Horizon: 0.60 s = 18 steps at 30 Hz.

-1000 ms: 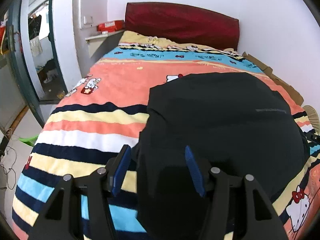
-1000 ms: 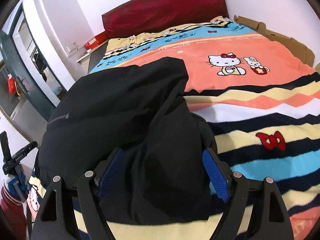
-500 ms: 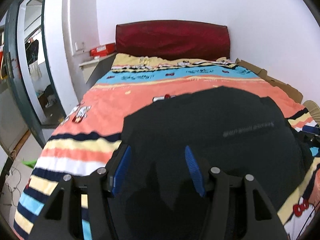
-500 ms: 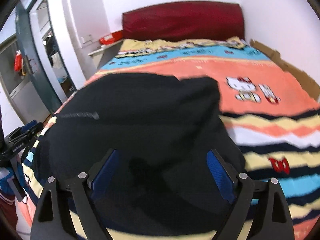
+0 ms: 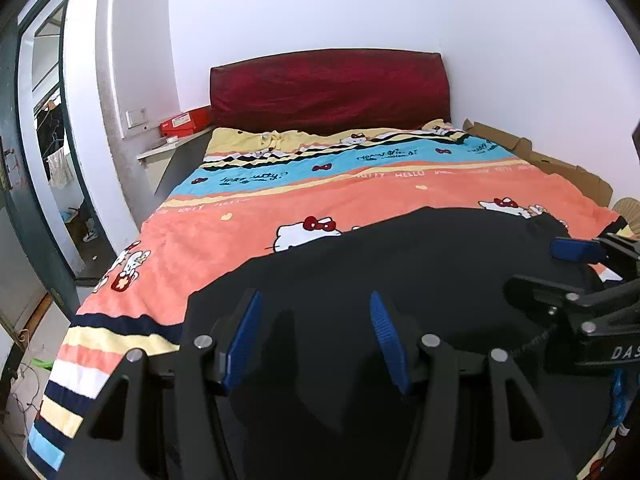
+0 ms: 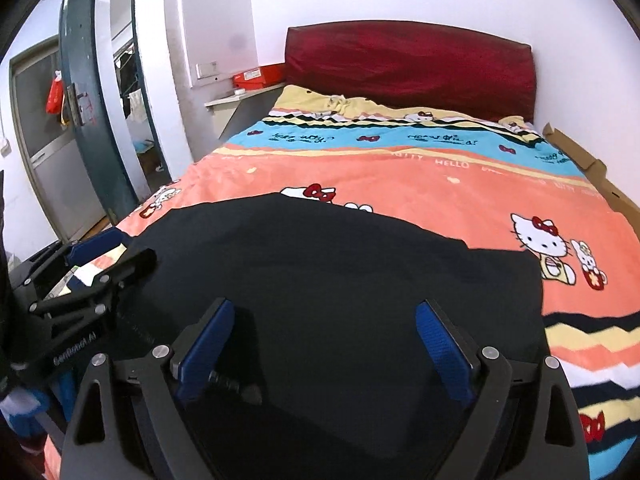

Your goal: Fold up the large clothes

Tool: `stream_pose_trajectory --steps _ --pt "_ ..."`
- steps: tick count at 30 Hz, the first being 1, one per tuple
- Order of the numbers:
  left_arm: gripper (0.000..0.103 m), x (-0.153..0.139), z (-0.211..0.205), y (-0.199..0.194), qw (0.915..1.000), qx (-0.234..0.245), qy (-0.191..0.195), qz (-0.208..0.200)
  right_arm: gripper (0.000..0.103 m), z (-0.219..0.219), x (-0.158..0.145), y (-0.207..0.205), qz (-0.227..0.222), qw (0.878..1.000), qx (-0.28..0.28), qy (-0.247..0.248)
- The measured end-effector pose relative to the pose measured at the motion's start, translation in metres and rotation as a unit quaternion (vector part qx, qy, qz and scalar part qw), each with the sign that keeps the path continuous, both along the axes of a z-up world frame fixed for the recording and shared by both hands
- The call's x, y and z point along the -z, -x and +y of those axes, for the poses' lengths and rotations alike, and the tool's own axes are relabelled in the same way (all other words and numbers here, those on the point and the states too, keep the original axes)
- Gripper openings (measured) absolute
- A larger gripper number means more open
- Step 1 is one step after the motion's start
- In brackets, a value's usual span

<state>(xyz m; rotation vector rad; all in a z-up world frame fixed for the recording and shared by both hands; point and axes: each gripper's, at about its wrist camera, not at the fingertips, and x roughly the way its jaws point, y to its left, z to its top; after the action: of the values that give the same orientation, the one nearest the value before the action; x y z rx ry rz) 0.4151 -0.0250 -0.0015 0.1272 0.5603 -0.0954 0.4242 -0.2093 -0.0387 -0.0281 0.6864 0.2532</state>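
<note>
A black garment [image 5: 400, 264] lies spread flat on the near half of the bed's striped cartoon blanket [image 5: 360, 196]. My left gripper [image 5: 315, 300] hovers over its near left part, jaws apart, with only flat cloth beneath them and nothing pinched. In the right wrist view the garment [image 6: 340, 256] fills the foreground, its right edge straight against the blanket [image 6: 440, 192]. My right gripper [image 6: 325, 308] stands over the near right part with jaws very wide and holds nothing. Each gripper shows in the other's view: the right gripper [image 5: 540, 268] at the right edge, the left gripper [image 6: 120, 254] at the left edge.
A dark red headboard [image 5: 328, 92] stands against the white wall at the far end. A red box [image 5: 184, 122] sits on a small shelf beside it. Flattened cardboard [image 5: 560, 168] lines the bed's right side. An open green door [image 6: 92, 120] is on the left.
The bunched black garment now lies flat and wide. Both grippers have drawn back towards the bed's foot and levelled, each now seeing the other. The right jaws have widened.
</note>
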Motion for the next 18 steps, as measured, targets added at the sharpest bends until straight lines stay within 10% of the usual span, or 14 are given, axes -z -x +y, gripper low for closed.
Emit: stream_pose_trajectory --steps 18 --pt "0.055 0.031 -0.004 -0.036 0.9995 -0.011 -0.004 0.03 0.094 -0.007 0.026 -0.034 0.027 0.999 0.001 -0.027"
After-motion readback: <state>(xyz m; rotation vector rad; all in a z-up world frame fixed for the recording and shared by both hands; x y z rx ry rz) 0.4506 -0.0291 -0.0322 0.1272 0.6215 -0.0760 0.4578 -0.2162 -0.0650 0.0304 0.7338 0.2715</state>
